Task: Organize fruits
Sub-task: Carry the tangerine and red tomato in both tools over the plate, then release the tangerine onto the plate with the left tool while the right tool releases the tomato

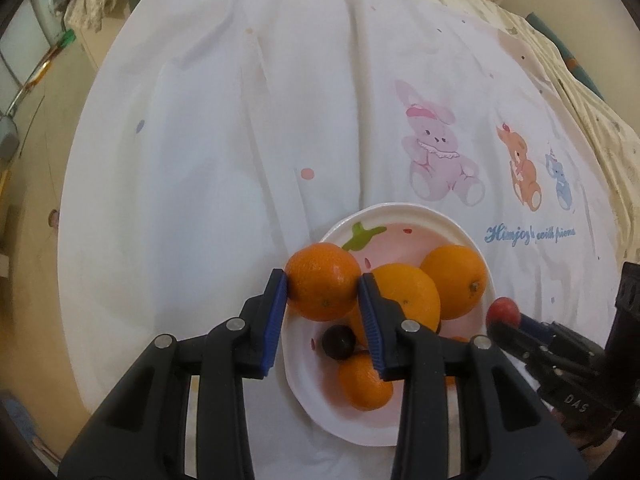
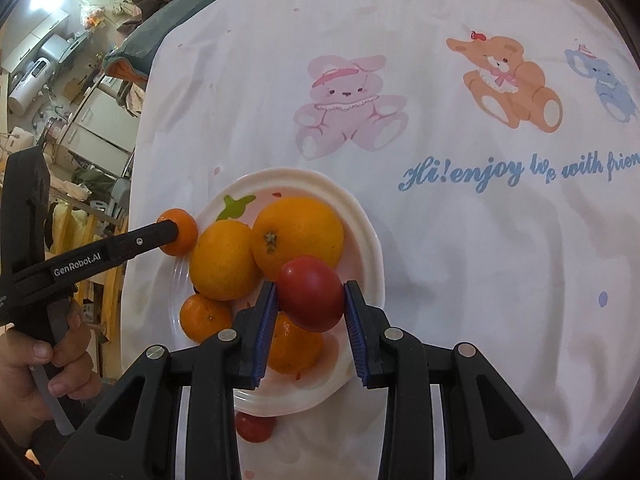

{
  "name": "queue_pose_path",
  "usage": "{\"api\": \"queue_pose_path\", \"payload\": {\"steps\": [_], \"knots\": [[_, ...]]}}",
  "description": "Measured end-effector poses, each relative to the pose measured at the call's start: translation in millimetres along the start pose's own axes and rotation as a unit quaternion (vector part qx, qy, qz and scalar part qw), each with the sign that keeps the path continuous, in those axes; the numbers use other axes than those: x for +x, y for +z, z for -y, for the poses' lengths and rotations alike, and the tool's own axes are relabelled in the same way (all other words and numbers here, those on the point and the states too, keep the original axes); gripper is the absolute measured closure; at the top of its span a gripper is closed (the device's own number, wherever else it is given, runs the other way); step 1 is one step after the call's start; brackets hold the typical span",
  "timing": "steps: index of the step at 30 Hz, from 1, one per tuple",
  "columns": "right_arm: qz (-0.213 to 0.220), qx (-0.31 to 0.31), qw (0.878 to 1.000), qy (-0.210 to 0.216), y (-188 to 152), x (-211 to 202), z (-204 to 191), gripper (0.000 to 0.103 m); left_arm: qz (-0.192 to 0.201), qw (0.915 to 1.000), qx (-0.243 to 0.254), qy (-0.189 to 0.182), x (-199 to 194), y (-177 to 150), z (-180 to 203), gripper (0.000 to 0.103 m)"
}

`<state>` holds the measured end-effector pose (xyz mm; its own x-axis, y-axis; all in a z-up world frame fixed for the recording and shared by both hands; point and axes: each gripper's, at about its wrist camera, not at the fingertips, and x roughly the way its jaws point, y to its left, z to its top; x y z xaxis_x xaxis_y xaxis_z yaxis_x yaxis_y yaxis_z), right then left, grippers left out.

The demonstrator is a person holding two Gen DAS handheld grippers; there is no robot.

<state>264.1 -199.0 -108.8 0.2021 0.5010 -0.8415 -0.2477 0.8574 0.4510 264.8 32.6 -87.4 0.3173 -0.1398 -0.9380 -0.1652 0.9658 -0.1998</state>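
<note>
A white and pink plate holds two large oranges, smaller mandarins and a dark round fruit. My left gripper is shut on a mandarin over the plate's left rim; it also shows in the right wrist view. My right gripper is shut on a red fruit above the plate's near side; the fruit also shows in the left wrist view. Another red fruit lies on the cloth just below the plate.
The table carries a white cloth printed with cartoon animals and blue writing. The table's left edge drops to a cluttered room. A hand holds the left gripper's handle.
</note>
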Motion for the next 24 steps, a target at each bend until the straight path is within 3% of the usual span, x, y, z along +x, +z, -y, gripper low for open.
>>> {"api": "queue_pose_path", "payload": {"steps": [8,9,10,11,12,13,24], "knots": [[-0.002,0.006,1.000,0.008,-1.8,0.5,0.1,0.065,-0.010,0.9999,0.001,-0.005,1.1,-3.1,1.9,0.069],[-0.003,0.009,1.000,0.011,-1.5,0.8,0.6,0.064,-0.010,0.9999,-0.002,-0.013,0.0,-3.3,2.1,0.065],[-0.004,0.010,1.000,0.009,-1.1,0.5,0.7,0.060,-0.010,0.9997,-0.004,-0.021,-1.2,-3.2,1.9,0.050],[-0.002,0.011,1.000,0.007,-0.6,-0.6,0.8,0.046,-0.009,0.9994,-0.007,-0.032,-3.9,-3.5,2.1,0.041],[0.004,0.013,1.000,0.010,-0.4,-2.9,0.9,0.035,-0.005,0.9993,-0.010,-0.036,-5.6,-4.0,1.9,0.026],[0.012,0.016,1.000,0.011,0.1,-6.0,1.3,0.032,0.001,0.9992,-0.012,-0.038,-7.9,-4.2,2.2,0.019],[0.038,0.030,0.999,-0.003,5.2,-23.5,8.5,0.031,0.026,0.9996,-0.007,-0.008,-18.2,-3.7,-1.1,0.019]]}}
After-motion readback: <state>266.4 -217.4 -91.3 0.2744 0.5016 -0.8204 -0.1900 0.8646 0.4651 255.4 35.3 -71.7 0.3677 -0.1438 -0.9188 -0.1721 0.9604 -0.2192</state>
